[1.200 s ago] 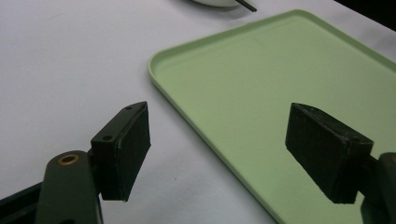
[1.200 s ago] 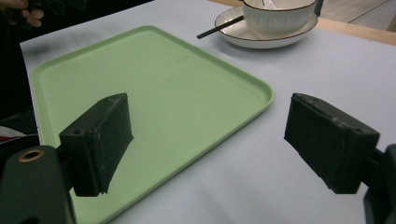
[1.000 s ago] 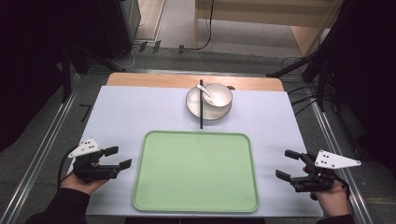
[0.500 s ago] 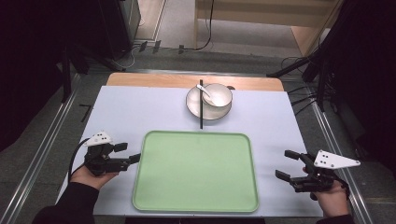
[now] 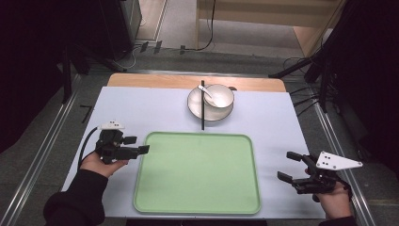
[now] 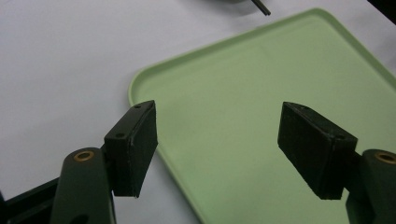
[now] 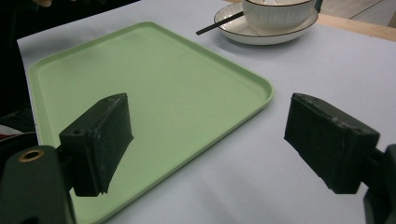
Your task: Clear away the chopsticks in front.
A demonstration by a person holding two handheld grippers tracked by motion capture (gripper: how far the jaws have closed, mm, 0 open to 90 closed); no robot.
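Your left gripper [image 5: 134,146] has its 2 black jaws spread wide with nothing between them; in the left gripper view they hang over the near-left corner of the green tray [image 6: 243,102], 1 jaw above the rim and the other above the tray's flat floor. From the high view the jaw tips just reach the tray's left edge, though you cannot tell there whether they touch it.

Your right gripper [image 5: 294,165] is likewise released and empty, standing apart from the tray's right edge over the pale tabletop [image 5: 141,110]. In the right gripper view its left jaw lies in front of the tray [image 7: 154,79] and its right jaw in front of bare table.

The tray [image 5: 197,172] is a smooth, matte, rounded rectangle with a low raised rim, sitting between your 2 hands.

Beyond its far edge stands a white bowl [image 5: 219,95] on a white plate [image 5: 195,104] with a dark rim line; the bowl's outside is ribbed. A white spoon [image 5: 207,92] rests in the bowl, and 1 black stick [image 5: 202,107], probably chopsticks lying together, crosses the plate toward the tray. The bowl's top is cut off in the right gripper view.
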